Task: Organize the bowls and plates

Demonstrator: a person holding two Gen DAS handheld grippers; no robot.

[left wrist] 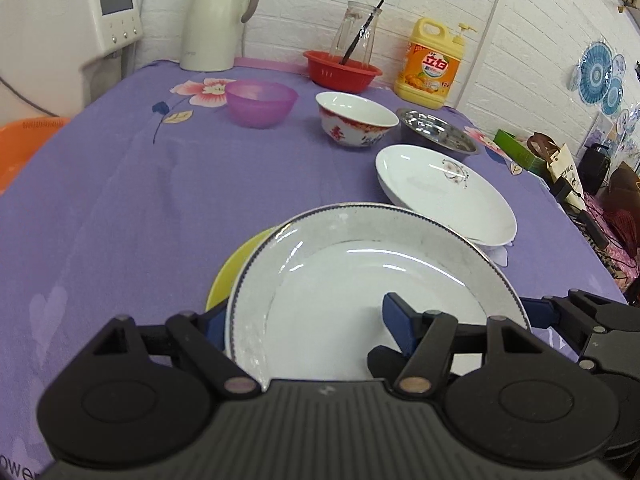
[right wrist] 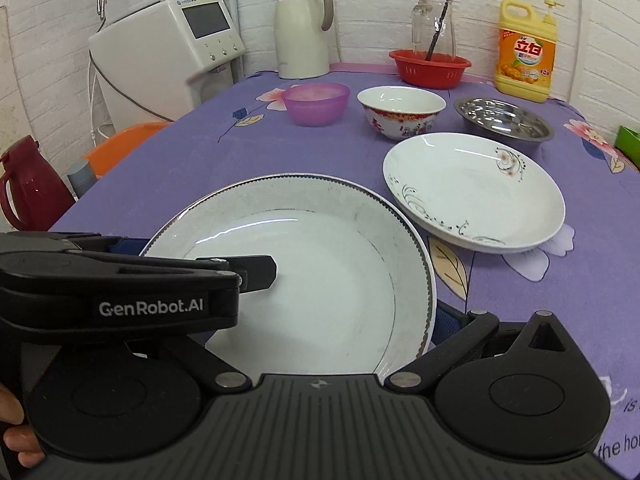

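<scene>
A white plate with a dark patterned rim is gripped at its near edge by my left gripper, one finger under the rim and one inside the plate. It hangs over a yellow plate. My right gripper spans the same white plate, with one finger outside its right rim; the other finger is hidden by the left gripper body. A white floral plate lies to the right. Behind stand a purple bowl, a red-patterned ceramic bowl and a steel bowl.
At the back of the purple-clothed table stand a cream thermos jug, a red basket holding a glass jar, and a yellow detergent bottle. A white appliance stands at the left edge.
</scene>
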